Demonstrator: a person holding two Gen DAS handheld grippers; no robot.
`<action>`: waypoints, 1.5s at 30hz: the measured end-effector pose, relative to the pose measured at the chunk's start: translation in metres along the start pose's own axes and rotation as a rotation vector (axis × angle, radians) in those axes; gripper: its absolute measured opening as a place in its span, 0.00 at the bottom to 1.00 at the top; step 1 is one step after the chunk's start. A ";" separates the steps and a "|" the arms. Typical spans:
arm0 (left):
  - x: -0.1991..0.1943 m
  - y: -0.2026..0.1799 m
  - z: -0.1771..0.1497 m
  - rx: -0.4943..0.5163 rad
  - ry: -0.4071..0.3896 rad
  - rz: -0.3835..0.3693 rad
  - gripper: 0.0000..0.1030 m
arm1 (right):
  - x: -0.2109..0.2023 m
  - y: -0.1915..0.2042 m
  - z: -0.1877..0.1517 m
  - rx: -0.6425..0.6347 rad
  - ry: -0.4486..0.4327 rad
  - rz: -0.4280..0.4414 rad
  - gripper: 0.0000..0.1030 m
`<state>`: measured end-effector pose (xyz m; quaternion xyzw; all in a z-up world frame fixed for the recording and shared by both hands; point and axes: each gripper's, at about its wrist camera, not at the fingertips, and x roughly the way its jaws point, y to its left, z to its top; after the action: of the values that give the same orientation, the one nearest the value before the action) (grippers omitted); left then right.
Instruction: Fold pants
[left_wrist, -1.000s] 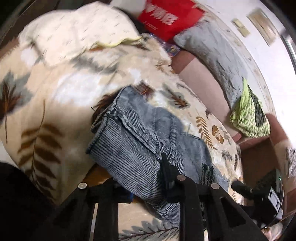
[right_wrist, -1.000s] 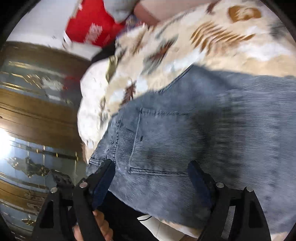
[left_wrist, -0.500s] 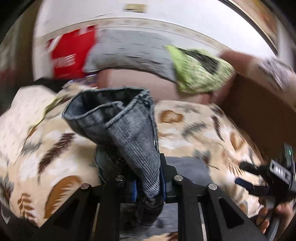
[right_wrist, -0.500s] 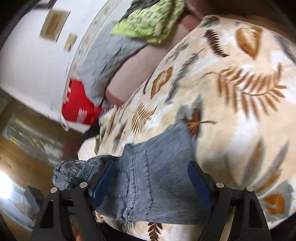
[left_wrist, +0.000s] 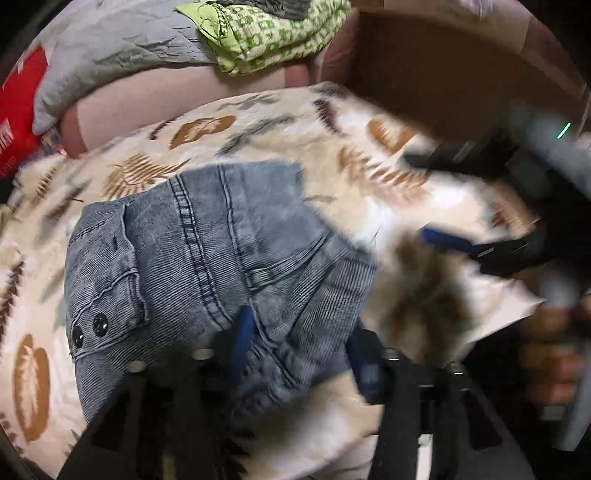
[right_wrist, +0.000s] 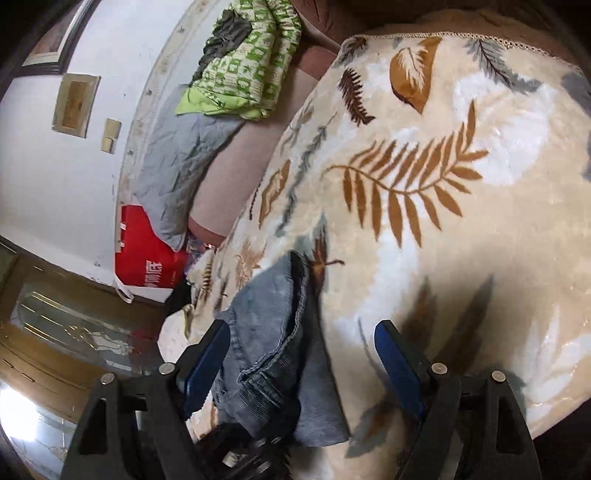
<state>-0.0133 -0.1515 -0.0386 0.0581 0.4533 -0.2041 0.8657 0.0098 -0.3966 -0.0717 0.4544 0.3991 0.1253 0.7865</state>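
Note:
The grey-blue corduroy pants (left_wrist: 192, 266) lie folded in a compact bundle on the leaf-print blanket (left_wrist: 295, 122). In the left wrist view my left gripper (left_wrist: 299, 350) has its jaws apart, with the near edge of the pants lying between the blue pads. My right gripper (left_wrist: 461, 206) shows blurred at the right of that view, apart from the pants. In the right wrist view my right gripper (right_wrist: 303, 350) is open above the blanket (right_wrist: 461, 221), and the pants bundle (right_wrist: 269, 332) sits by its left finger.
A green patterned cloth (right_wrist: 240, 62), a grey pillow (right_wrist: 184, 155) and a red bag (right_wrist: 144, 258) lie along the wall behind the bed. A brown headboard or box (left_wrist: 443, 62) stands at the right. The blanket's edge drops off near me.
My left gripper carried the lifted pants end over and laid it down on the bundle, then opened. My right gripper stayed open and drew back to the right.

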 end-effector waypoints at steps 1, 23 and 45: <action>-0.020 0.006 0.001 -0.022 -0.028 -0.046 0.59 | 0.001 0.001 -0.001 -0.004 0.004 -0.006 0.81; -0.060 0.122 -0.045 -0.352 -0.111 0.124 0.76 | 0.017 0.034 -0.065 0.044 0.135 0.034 0.78; -0.027 0.123 -0.047 -0.378 -0.022 0.156 0.77 | 0.052 0.049 -0.069 0.038 0.167 -0.095 0.09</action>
<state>-0.0130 -0.0175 -0.0544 -0.0728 0.4683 -0.0481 0.8793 0.0009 -0.2979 -0.0766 0.4376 0.4866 0.1175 0.7470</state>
